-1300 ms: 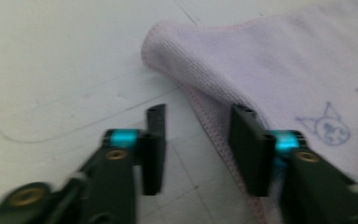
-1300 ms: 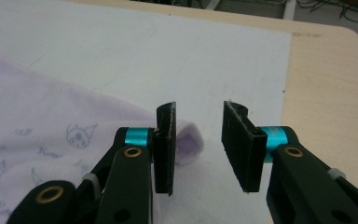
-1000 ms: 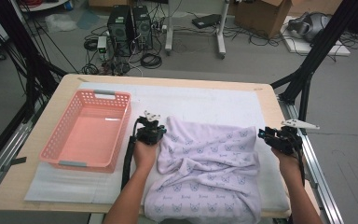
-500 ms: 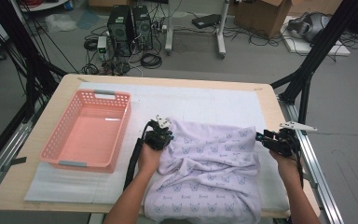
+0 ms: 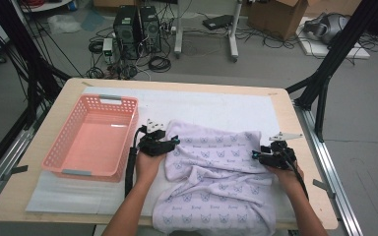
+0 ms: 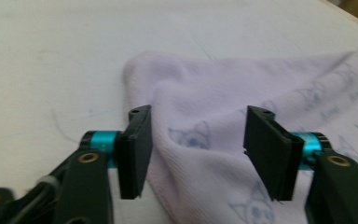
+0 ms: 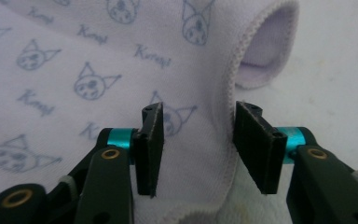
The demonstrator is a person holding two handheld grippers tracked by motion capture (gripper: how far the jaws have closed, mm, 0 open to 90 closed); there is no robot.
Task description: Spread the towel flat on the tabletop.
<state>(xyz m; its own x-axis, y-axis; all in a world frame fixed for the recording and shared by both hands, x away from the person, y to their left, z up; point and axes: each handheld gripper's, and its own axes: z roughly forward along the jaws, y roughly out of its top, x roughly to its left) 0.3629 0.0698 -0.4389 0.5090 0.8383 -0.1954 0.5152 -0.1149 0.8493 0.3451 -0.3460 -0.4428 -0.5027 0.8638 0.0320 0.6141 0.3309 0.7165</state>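
Left gripper [image 6: 193,154] jaws have just been opening, now wide apart, lavender printed towel [image 5: 216,182] corner lying between them, pads clear of the cloth. Right gripper [image 7: 198,149] jaws have just been closing, partly open astride the towel's hemmed edge, not yet pinching. Towel lies crumpled just right of the pink basket [image 5: 71,162] on the white mat [image 5: 216,105].

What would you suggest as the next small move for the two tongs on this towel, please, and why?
Probably close the right tongs on the hem. The towel lies rumpled on the table, and its stitched edge runs between the right jaws, which have just been closing but stand apart from the cloth. The left tongs have just opened, over a corner fold.
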